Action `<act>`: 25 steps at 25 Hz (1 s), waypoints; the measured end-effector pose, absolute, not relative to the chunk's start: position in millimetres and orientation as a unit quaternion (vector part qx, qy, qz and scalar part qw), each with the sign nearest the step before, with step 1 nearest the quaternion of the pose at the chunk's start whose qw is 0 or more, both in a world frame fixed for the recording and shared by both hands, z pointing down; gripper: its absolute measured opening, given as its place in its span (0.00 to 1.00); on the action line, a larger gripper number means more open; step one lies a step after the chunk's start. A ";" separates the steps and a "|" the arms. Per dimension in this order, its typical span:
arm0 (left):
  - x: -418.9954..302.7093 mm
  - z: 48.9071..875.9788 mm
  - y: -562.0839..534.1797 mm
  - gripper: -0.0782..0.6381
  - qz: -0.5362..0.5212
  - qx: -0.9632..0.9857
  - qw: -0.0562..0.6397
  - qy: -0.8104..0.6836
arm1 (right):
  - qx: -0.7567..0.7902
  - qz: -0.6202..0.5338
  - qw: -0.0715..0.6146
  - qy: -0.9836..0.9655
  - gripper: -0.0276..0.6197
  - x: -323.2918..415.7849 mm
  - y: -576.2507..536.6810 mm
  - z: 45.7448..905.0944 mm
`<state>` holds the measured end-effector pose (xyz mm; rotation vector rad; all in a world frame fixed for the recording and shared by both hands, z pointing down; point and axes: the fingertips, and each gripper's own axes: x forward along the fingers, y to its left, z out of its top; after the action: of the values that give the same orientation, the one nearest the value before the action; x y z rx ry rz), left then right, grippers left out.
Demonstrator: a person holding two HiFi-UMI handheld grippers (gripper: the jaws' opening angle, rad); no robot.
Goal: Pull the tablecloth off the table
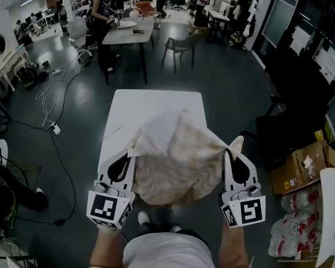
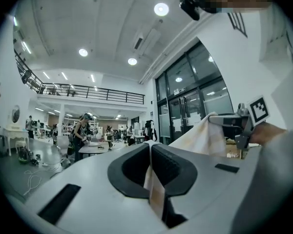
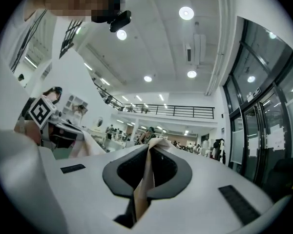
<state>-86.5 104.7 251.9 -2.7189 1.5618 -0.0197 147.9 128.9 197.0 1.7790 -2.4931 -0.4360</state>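
Cardboard boxes (image 1: 299,167) stood right of the white table (image 1: 156,102), and cables (image 1: 49,102) lay on the floor to its left. The tablecloth (image 1: 176,161) was bunched over the table's near edge, its long axis crosswise between the tools. The left tool (image 1: 129,154) and the right tool (image 1: 230,149) were each pinched tight on a corner of it.

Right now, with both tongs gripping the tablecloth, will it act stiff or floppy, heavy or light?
Probably floppy: the tablecloth sags in folds between the left tongs and right tongs. Likely light, since two thin pinched edges hold it up.
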 end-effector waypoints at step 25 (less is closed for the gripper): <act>2.6 237.8 209.1 0.13 -0.014 -0.886 0.021 0.463 | 0.546 -0.151 0.000 -0.824 0.08 161.1 238.8 197.8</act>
<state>2.6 209.1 237.8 -2.7477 1.4346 -0.0428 161.1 238.8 197.8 1.7167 -2.5885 -0.4738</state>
